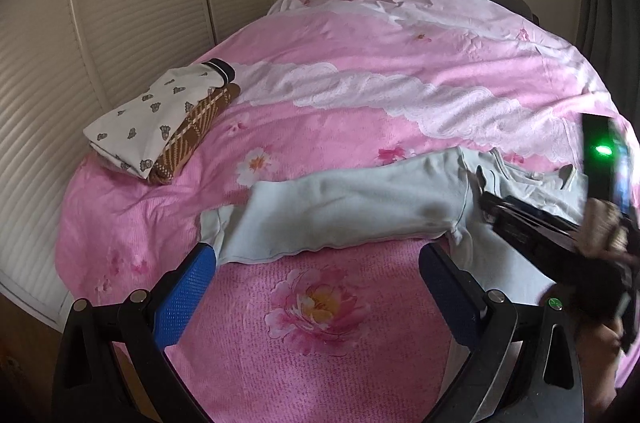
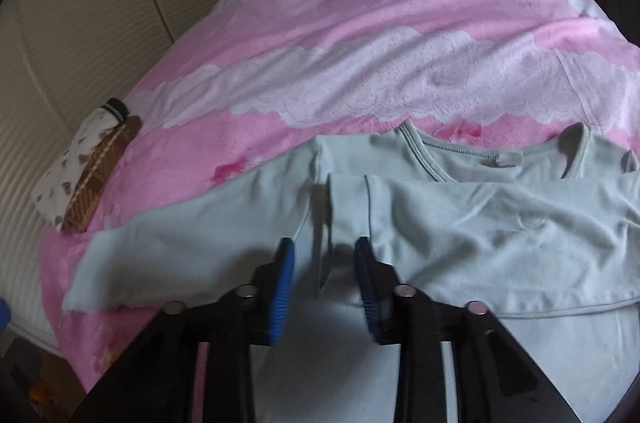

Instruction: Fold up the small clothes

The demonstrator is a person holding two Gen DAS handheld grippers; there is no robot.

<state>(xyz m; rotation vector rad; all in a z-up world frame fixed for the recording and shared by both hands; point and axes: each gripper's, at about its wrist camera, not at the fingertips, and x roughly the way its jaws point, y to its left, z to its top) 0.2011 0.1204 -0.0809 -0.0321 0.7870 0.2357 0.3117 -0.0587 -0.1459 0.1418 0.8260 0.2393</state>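
On the pink floral bedspread (image 1: pixel 360 71) lies a pale-green long-sleeved top (image 2: pixel 460 223) (one sleeve folded across), both tools (image 1: pixel 320 267) (image 2: pixel 326 255) parted, empty.

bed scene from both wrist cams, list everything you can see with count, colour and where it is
long-sleeved top: one, pale mint green, spread on the near part of the bed, one sleeve folded across the body, the other stretched out to the left
folded clothes: a stack of two, white with small dark prints on top of brown with cream stripes, far left of the bed
bed cover: one, pink with flowers and white lace-pattern bands, under everything
louvred doors: cream, behind the bed on the left
left gripper: one, black with blue pads, open, just short of the stretched-out sleeve
right gripper: one, black with blue pads, open over the top's middle
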